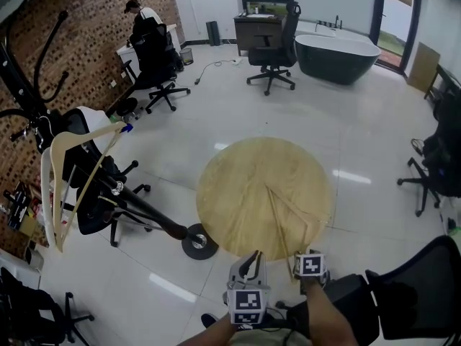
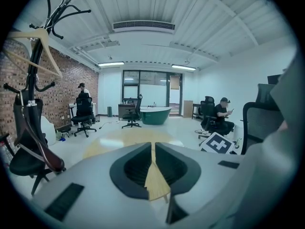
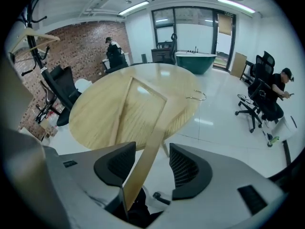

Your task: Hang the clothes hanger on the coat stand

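Note:
A light wooden clothes hanger (image 1: pixel 287 218) lies on the round wooden table (image 1: pixel 238 186), its metal hook (image 3: pixel 200 97) near the right edge. In the right gripper view one arm of the hanger (image 3: pixel 151 133) runs between the jaws of my right gripper (image 3: pixel 152 147). It rests against the left pad, and a gap shows at the right pad. My left gripper (image 1: pixel 250 264) hovers at the table's near edge with jaws together and nothing held (image 2: pixel 152 146). The black coat stand (image 1: pixel 137 204) stands left of the table, with another wooden hanger (image 1: pixel 79 146) on it.
The stand's round base (image 1: pixel 199 241) sits close to the table's left edge. Black office chairs (image 1: pixel 94 193) crowd around the stand, and another chair (image 1: pixel 418 294) is at my right. A dark bathtub (image 1: pixel 337 55) and a person at a desk (image 1: pixel 144 20) are far back.

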The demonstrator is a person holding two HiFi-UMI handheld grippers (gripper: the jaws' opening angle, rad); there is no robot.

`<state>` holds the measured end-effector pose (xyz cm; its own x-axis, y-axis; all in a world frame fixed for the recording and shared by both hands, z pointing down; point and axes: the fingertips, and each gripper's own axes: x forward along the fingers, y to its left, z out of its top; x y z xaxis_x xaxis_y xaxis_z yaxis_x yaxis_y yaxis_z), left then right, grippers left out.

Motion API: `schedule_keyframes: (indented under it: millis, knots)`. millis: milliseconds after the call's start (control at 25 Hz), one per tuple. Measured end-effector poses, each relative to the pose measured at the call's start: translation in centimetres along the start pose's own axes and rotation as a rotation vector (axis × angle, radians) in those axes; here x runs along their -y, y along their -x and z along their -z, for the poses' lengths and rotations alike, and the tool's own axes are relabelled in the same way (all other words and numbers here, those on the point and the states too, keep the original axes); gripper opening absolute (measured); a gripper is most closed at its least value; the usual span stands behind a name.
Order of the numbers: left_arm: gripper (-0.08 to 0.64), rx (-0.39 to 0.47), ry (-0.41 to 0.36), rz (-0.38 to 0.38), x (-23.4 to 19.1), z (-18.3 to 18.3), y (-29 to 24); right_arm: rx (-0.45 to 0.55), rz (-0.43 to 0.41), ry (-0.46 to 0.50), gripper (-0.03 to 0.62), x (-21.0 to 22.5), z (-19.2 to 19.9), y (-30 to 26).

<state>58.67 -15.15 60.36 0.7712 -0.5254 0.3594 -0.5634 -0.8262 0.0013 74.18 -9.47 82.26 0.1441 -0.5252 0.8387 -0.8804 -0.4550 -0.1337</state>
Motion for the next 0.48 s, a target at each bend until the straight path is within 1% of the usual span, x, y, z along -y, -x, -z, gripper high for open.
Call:
schedule_keyframes:
  millis: [160,240,280,360,400,480]
  knots:
    - [0.043,0.005,0.003,-0.010,-0.9,-0.1,0.2,-0.008,-0.084,-0.012,0.192,-2.5,0.5,-0.3]
    - [0.043,0.004,0.005,-0.011,-1.1,0.0,0.2,-0.014,-0.098,0.002,0.184,-3.1,0.8,-0.5]
    - [0.043,0.003,0.004,-0.010,-1.1,0.0,0.3,-0.053,-0.067,0.013,0.173,-2.7,1.5,-0.5]
    - [0.043,0.001,0.001,-0.007,-0.9,0.0,0.4,-0.185,0.058,0.040,0.173,-0.3,3.7,0.1]
    - [0.043,-0.001,-0.001,-0.006,-0.8,0.1,0.5,-0.217,0.095,0.054,0.173,0.4,4.0,0.0]
    - [0.043,-0.003,-0.002,-0.008,-0.8,0.1,0.6,-0.211,0.108,0.080,0.145,0.7,3.5,-1.0]
